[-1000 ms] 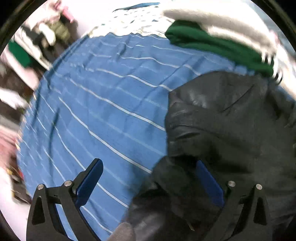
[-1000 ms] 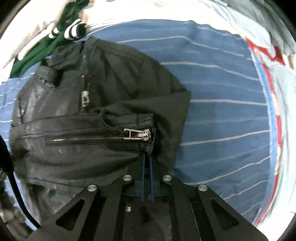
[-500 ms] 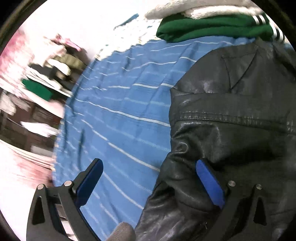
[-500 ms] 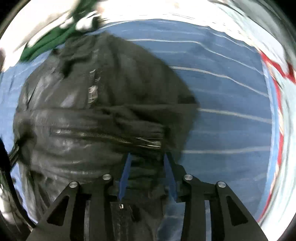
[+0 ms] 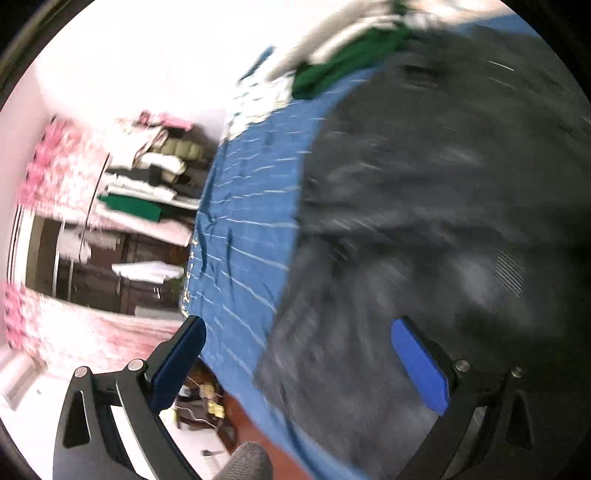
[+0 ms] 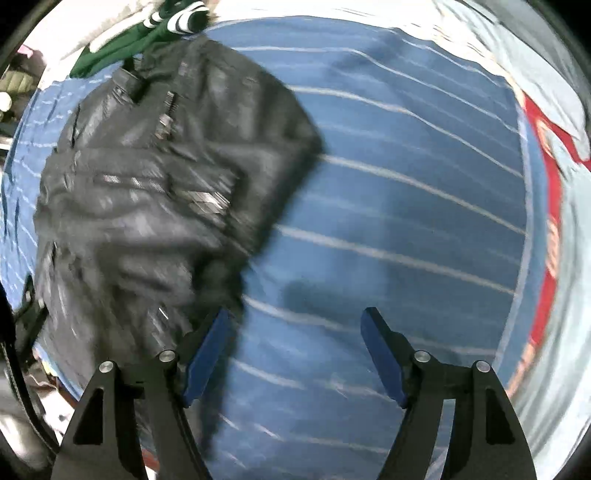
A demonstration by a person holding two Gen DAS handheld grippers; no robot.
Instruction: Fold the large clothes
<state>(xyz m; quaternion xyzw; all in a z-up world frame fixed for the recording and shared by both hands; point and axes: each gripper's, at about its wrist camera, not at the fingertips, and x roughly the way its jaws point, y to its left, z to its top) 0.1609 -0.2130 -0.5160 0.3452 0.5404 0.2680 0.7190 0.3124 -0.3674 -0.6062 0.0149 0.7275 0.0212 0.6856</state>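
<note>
A black leather jacket [image 6: 155, 177] with metal zippers lies folded on a blue bed sheet with white stripes [image 6: 406, 206]. In the left wrist view the jacket [image 5: 443, 206] fills the right side, blurred by motion. My left gripper [image 5: 295, 350] is open and empty at the jacket's left edge, one finger over the sheet's edge and one over the jacket. My right gripper [image 6: 295, 339] is open and empty above the sheet, just right of the jacket's near edge.
A green garment with white stripes [image 6: 147, 33] lies beyond the jacket. Light blue and red bedding [image 6: 554, 155] lines the right edge. Shelves with folded clothes [image 5: 147, 184] stand left of the bed, with pink patterned fabric [image 5: 55, 192] nearby.
My right gripper opened, let go of the jacket and drew back to the right. My left gripper swung left, bringing the shelves and bed edge into view.
</note>
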